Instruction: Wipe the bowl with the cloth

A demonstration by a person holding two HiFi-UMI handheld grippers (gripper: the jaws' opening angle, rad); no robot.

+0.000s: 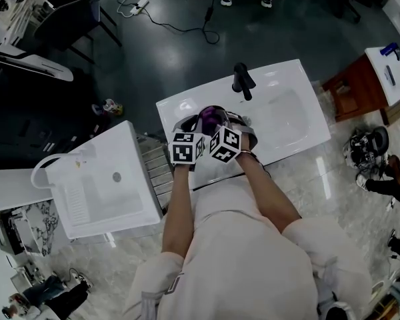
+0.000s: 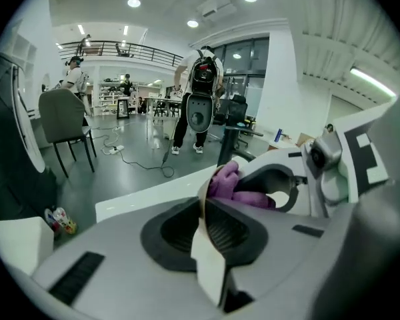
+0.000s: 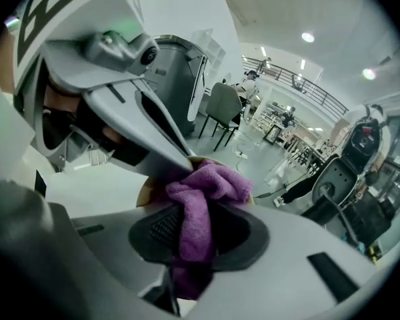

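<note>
Cloth (image 3: 199, 205), plush purple; bowl (image 2: 209, 262), thin-walled.

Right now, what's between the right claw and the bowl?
The purple cloth, gripped by the right claw and bunched against the bowl; the right gripper view shows it.

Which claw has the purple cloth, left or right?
The right claw: the purple cloth is pinched between its jaws, while the left claw clamps the bowl by its rim.

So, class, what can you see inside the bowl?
A bunched purple cloth, gripped by the right claw, sits in the bowl, whose rim the left claw pinches. The bowl's inner floor is hidden under the cloth.
</note>
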